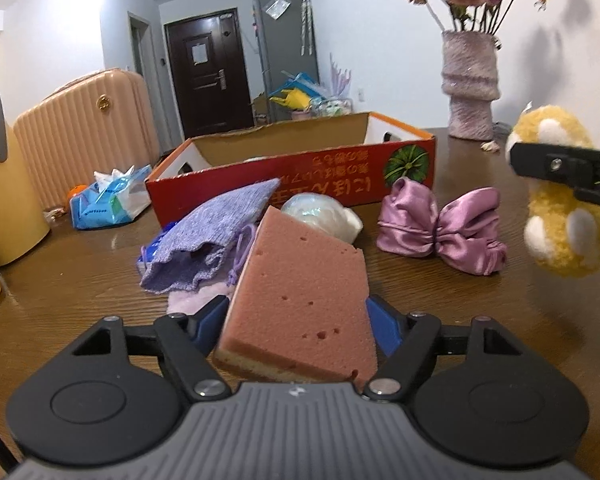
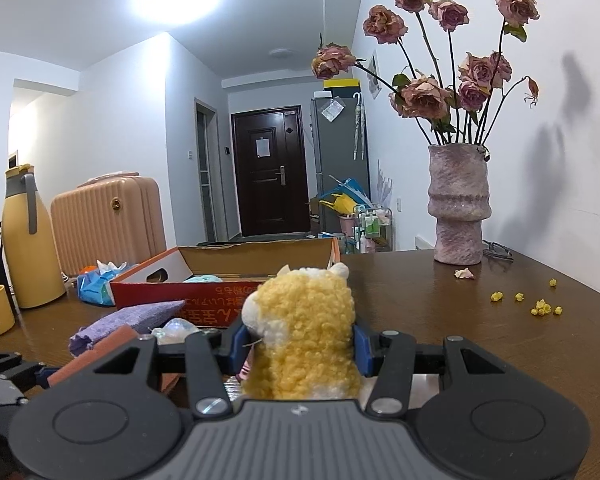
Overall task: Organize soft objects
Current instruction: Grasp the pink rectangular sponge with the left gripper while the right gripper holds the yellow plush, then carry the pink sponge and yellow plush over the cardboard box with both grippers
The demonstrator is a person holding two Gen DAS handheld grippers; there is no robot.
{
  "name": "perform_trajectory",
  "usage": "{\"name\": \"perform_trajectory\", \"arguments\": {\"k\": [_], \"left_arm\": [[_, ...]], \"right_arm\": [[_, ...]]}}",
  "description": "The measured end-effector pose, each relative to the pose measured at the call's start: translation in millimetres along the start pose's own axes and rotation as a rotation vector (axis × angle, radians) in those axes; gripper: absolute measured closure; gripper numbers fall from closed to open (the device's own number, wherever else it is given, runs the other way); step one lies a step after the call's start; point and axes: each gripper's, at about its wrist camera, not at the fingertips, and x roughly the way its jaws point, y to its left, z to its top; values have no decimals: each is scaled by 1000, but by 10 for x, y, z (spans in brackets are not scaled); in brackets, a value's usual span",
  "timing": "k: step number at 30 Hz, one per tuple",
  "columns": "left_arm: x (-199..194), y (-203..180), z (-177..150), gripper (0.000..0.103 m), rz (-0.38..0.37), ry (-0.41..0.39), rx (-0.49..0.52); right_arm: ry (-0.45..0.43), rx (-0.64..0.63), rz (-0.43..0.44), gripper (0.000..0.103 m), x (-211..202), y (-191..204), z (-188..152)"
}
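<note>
Between the left gripper's point(image 1: 298, 328) blue pads sat a pink sponge point(image 1: 304, 292), gripped at both sides. Only this camera showed the purple satin bow point(image 1: 440, 232) on the table point(image 1: 80, 288). From the right gripper point(image 2: 300, 346), clamped on a yellow plush toy point(image 2: 304, 332), yellow crumbs point(image 2: 540, 308) lay near the vase point(image 2: 458, 204), beyond the red box point(image 2: 204, 292).

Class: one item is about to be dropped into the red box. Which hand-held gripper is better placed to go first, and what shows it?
Probably the right hand-held gripper: it grips the yellow plush toy firmly, lifted, facing the red box. The left hand-held gripper is only now closing around the pink sponge.
</note>
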Motion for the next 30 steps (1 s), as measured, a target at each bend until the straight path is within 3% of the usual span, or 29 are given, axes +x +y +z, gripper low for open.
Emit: {"name": "perform_trajectory", "arguments": {"k": [19,30], "left_arm": [[-459,115,-39,28,-88,-164,-56],[-511,271,99,28,-85,-213,-97]], "right_arm": [[-10,-32,-21,53,-38,53,-29],[-23,-65,-17,54,-3,174,43]]}}
